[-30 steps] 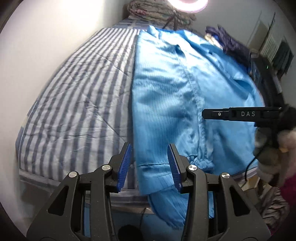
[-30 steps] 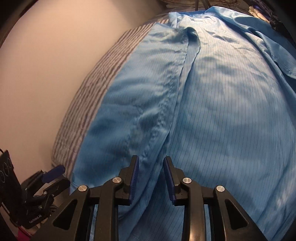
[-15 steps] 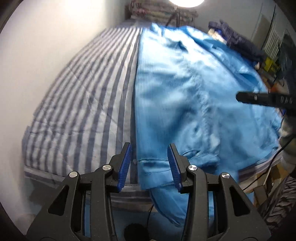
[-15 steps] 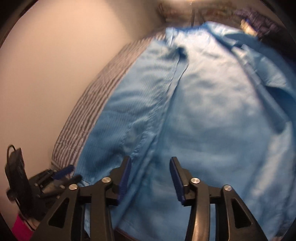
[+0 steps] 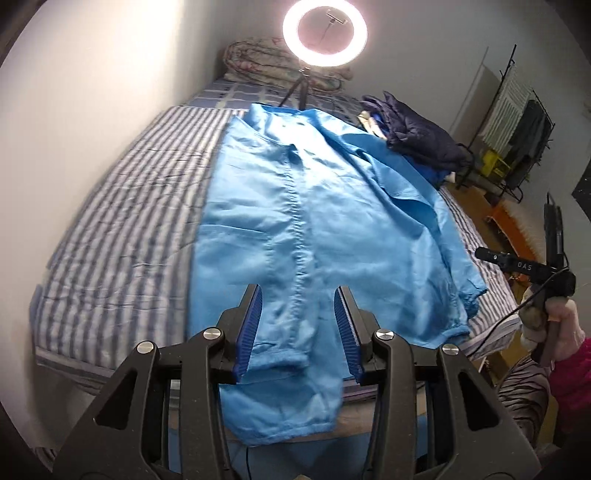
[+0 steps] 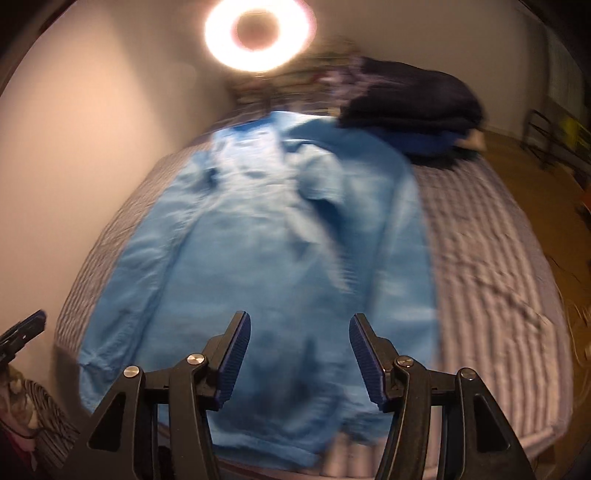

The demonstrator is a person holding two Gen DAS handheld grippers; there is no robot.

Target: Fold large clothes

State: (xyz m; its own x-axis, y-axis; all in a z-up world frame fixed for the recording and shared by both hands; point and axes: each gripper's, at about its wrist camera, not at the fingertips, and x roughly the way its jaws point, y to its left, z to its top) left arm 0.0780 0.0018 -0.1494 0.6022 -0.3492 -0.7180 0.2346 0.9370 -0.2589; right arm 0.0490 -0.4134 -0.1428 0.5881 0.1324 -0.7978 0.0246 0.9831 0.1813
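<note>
A large light-blue garment (image 5: 317,221) lies spread lengthwise on a striped bed (image 5: 122,229), its near end hanging over the bed's front edge. It also shows, blurred, in the right wrist view (image 6: 266,251). My left gripper (image 5: 298,328) is open and empty, held above the garment's near end. My right gripper (image 6: 299,354) is wide open and empty above the near part of the garment. The right gripper's body also shows at the right edge of the left wrist view (image 5: 532,273).
A ring light (image 5: 325,31) on a tripod stands at the head of the bed, before a rolled quilt (image 5: 258,59). A dark pile of clothes (image 5: 421,140) lies at the far right of the bed. A drying rack (image 5: 517,122) stands by the right wall.
Both grippers have drawn back and tilted up, so the whole bed and ring light show. The right gripper has opened wider and swung right. The garment lies as before.
</note>
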